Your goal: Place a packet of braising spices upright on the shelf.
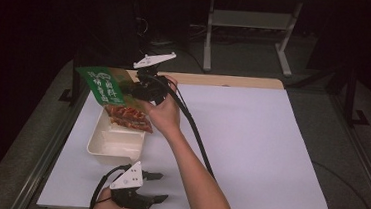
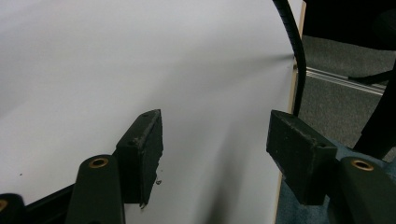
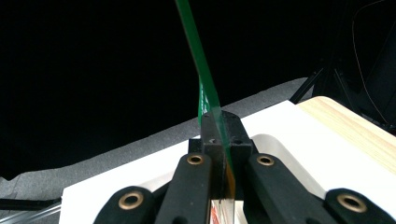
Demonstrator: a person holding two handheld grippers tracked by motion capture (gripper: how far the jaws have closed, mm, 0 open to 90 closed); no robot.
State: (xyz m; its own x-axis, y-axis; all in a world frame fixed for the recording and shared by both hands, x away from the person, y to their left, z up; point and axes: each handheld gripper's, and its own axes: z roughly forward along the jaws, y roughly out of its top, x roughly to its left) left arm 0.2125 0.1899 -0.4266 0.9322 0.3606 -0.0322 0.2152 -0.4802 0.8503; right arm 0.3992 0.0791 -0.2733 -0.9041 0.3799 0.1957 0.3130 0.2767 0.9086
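We hold the pouch (image 1: 116,96) clamped flat between our right tongs (image 1: 135,91); in the right gripper view the green film (image 3: 205,98) rises edge-on out of the closed pads, so the grip is firm on its side. The pouch hangs tilted just above the far end of the tray (image 1: 115,141), its printed lower corner dipping toward the tray's rim. Whether it touches the rim we cannot tell.

We judge the work to be about midway: the pouch is picked up and brought over the tray, but it is not yet laid inside. The tray looks bare under it. What is left, as we read it, is to lower the pouch into the tray and let go.

Our left tongs (image 1: 154,187) stand apart with nothing between them, resting low over the white sheet (image 2: 140,56) on the counter (image 1: 235,81), just on the near side of the tray and well apart from the pouch. Seen from the left tongs, the tray lies just beyond them and the pouch farther on, above it; seen from the right tongs, the tray sits right below.
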